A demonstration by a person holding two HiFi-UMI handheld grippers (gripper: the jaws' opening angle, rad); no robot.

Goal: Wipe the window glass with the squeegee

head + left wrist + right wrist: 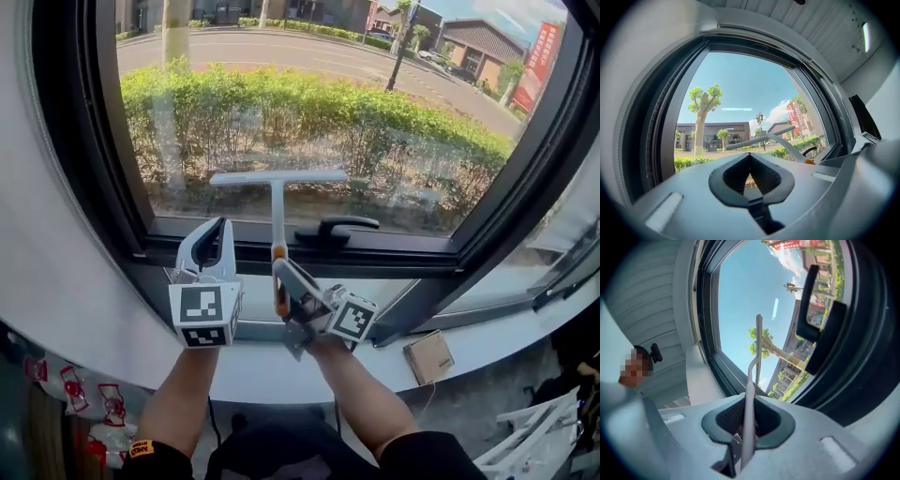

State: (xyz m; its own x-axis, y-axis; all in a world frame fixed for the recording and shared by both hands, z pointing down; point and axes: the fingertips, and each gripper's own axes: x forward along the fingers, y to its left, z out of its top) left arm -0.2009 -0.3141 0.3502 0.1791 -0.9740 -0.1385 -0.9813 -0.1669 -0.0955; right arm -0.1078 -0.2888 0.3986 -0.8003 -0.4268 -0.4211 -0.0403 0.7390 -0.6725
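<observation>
The right gripper (284,281) is clenched on the squeegee (277,176), just below centre in the head view. In its own view the jaws press on the white handle from both sides, and the handle runs straight up from between them (748,401) to the blade (758,341), which is seen there edge-on. In the head view the handle stands nearly upright, with an orange band just above the jaws. The white blade lies level across its top, before the lower middle of the glass (328,94). I cannot tell whether the blade touches the pane.

The left gripper (216,236) sits just left of the right one, lower left of centre, pointing up at the window. In its own view the jaws (750,157) meet at the tips with nothing between them, leaving only a thin wedge of light lower down. The squeegee (759,139) shows beyond them, to the right of centre, slanting across the glass (740,93).

A black window handle (335,228) lies flat on the bottom frame, just right of the squeegee's handle. It fills the upper right of the right gripper view (813,301). Through the pane is a green hedge (281,103), with a road behind it. A small cardboard box (428,356) rests on the white sill (497,337) at the lower right, well apart from both grippers.
</observation>
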